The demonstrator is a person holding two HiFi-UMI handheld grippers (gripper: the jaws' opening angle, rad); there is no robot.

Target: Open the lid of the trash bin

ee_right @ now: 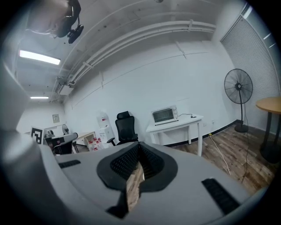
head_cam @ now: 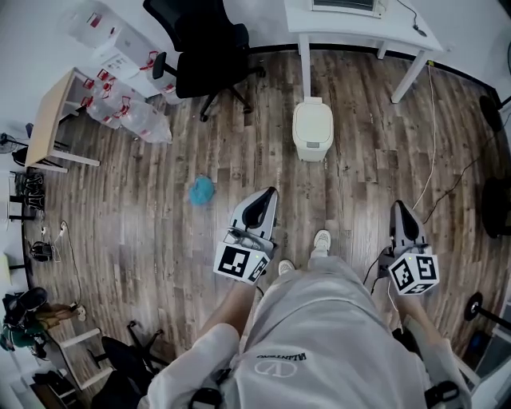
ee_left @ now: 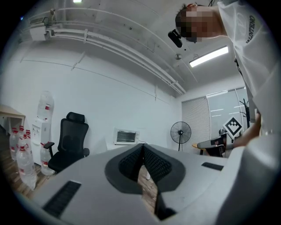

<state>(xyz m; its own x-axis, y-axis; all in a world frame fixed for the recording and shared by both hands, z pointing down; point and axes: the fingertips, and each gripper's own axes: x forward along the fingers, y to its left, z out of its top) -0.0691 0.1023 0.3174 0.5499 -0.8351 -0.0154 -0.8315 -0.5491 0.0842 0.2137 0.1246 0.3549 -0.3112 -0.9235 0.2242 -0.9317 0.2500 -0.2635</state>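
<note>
A cream trash bin (head_cam: 312, 129) with its lid down stands on the wood floor ahead of me, just in front of the white table's leg. My left gripper (head_cam: 261, 198) is held well short of it, jaws shut with nothing between them. To the right, my right gripper (head_cam: 401, 209) is also shut and empty, far from the bin. Both gripper views look out level across the room; in each, the dark ribbed pads (ee_left: 142, 161) (ee_right: 138, 159) meet at the tips. The bin is in neither gripper view.
A white table (head_cam: 361, 24) with a microwave (ee_right: 163, 115) stands behind the bin. A black office chair (head_cam: 206, 49) is at the back left, water bottles (head_cam: 128, 112) beside it. A blue cloth (head_cam: 201, 190) lies on the floor. A cable (head_cam: 433, 144) runs along the right; a fan (ee_right: 238, 87) stands there.
</note>
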